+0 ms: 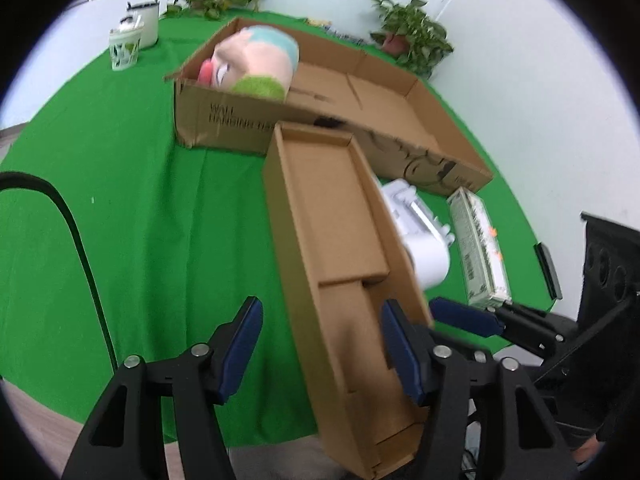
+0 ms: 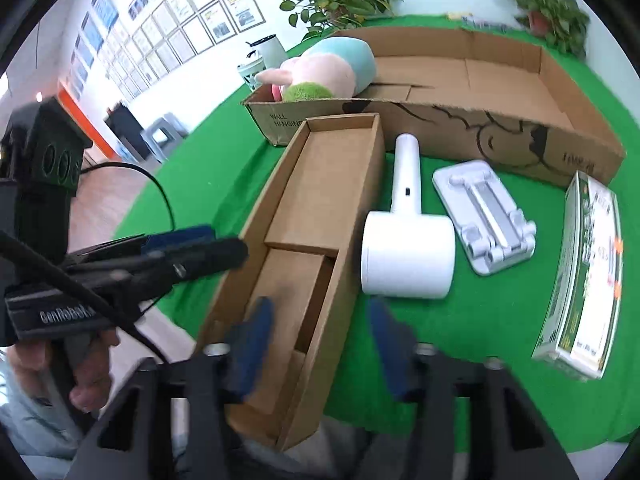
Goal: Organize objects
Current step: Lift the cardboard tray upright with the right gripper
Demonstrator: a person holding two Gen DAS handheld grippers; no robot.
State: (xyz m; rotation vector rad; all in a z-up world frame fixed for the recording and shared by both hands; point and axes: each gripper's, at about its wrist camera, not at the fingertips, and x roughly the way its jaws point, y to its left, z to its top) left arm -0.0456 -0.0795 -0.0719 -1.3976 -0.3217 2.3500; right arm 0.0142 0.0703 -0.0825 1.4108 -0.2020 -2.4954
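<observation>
A round table under smooth green cloth (image 2: 500, 320) carries everything. Largest on it is the long, shallow corrugated cardboard box (image 2: 520, 76) with printed black line art on its side. It lies open at the far side, probably as the collecting bin, and a soft pastel plush toy (image 2: 332, 68) already fills 1 end.

Next is the narrow brown cardboard tray with an inner divider (image 2: 320, 200). Its far end touches the big box, and its near end overhangs the table edge toward the person, seemingly mid-handling.

To its right lie 3 loose items that look unsorted: a glossy green-and-white printed carton (image 2: 584, 272), a smooth white hammer-shaped plastic device (image 2: 408, 248) just beside the tray, and a flat white plastic stand with ribbed rails (image 2: 484, 216) between device and carton.

The left gripper (image 1: 322, 354) stands part open astride the tray's left wall, with neither blue pad visibly pressing on it. The right gripper (image 2: 320, 348) is narrower and straddles the tray's right wall. The view is blurred, so I cannot tell whether it grips.
</observation>
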